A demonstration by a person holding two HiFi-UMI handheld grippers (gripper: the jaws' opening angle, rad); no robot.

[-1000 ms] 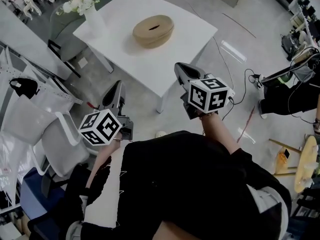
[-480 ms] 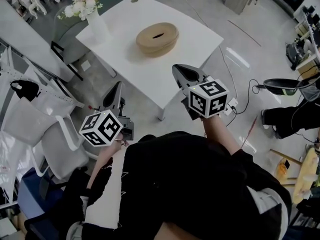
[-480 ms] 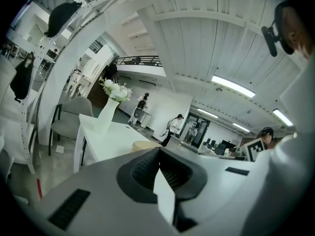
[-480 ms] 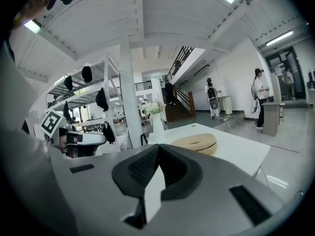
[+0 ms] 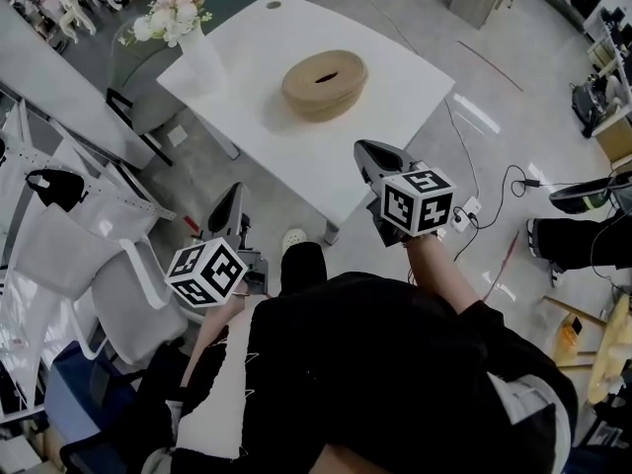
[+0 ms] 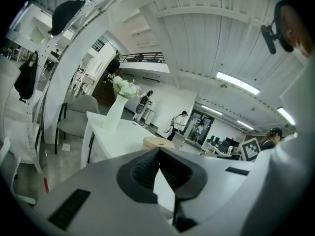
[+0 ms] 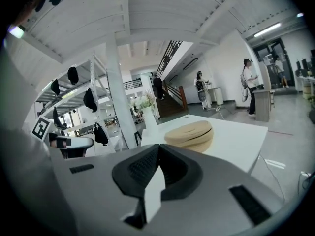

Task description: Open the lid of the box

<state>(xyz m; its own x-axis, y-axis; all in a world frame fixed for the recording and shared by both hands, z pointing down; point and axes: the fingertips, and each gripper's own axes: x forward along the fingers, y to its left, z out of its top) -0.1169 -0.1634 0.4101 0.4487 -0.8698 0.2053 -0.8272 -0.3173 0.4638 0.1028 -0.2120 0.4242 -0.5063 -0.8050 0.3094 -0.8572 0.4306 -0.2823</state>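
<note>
A round tan box with a slotted lid lies closed on the white table; it shows too as the box and the box. My right gripper hangs at the table's near edge, short of the box, jaws shut with nothing between them. My left gripper is lower and to the left, over the floor off the table's near-left side, also shut and empty. Both grippers point toward the table.
A white vase of flowers stands at the table's far-left corner. A grey chair sits behind it. White chairs and a rack with dark caps are to my left. Cables and a power strip lie on the floor at right.
I have stepped closer to the table; the box and table sit nearer in the head view. Both grippers stay shut and hold the same pose.
</note>
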